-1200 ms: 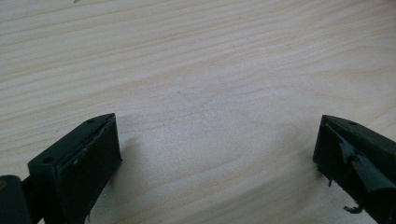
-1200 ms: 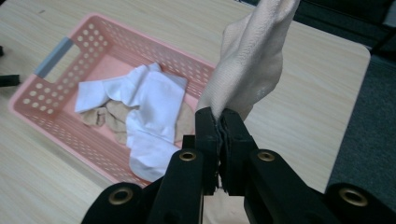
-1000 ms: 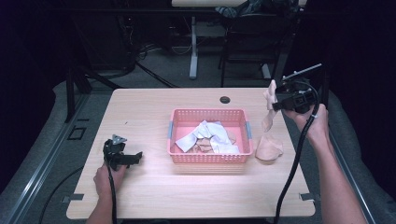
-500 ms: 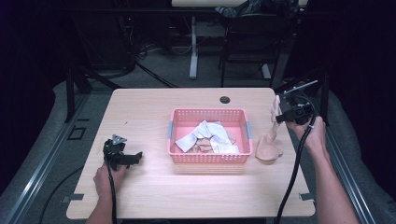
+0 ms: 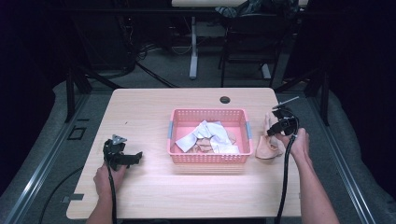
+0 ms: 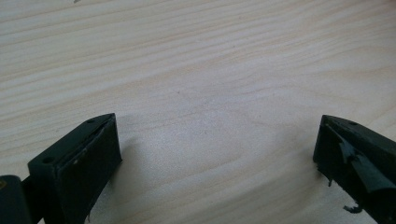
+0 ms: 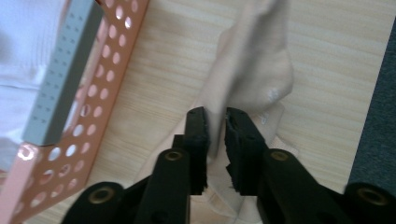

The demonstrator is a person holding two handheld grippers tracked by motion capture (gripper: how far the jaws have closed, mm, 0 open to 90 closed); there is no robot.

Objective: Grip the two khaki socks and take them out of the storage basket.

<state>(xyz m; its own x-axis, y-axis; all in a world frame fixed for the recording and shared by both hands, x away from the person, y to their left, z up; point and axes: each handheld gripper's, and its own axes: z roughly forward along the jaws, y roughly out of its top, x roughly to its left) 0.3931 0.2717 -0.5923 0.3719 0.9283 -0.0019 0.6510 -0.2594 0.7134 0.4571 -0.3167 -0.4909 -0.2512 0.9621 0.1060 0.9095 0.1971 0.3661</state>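
Sock [image 5: 270,142], beige and limp, sits right of centre in the high view, draped on the bench [image 5: 154,191] just beside the right wall of the pink basket [image 5: 208,159], with its upper end lifted by the right gripper [image 5: 275,127]. White and beige garments [image 5: 208,136] lie heaped inside the basket. The left gripper [image 5: 122,156] rests at lower left, well apart from the basket.

In the left gripper view, the jaws stand wide apart over bare wood.

In the right gripper view, the jaws at bottom centre are clamped on a fold of the sock, with the basket's perforated wall and grey handle [image 7: 60,74] at left.

Judging by this, sorting socks out of the basket is in hand; the next move probably calls for laying this one flat and releasing it.
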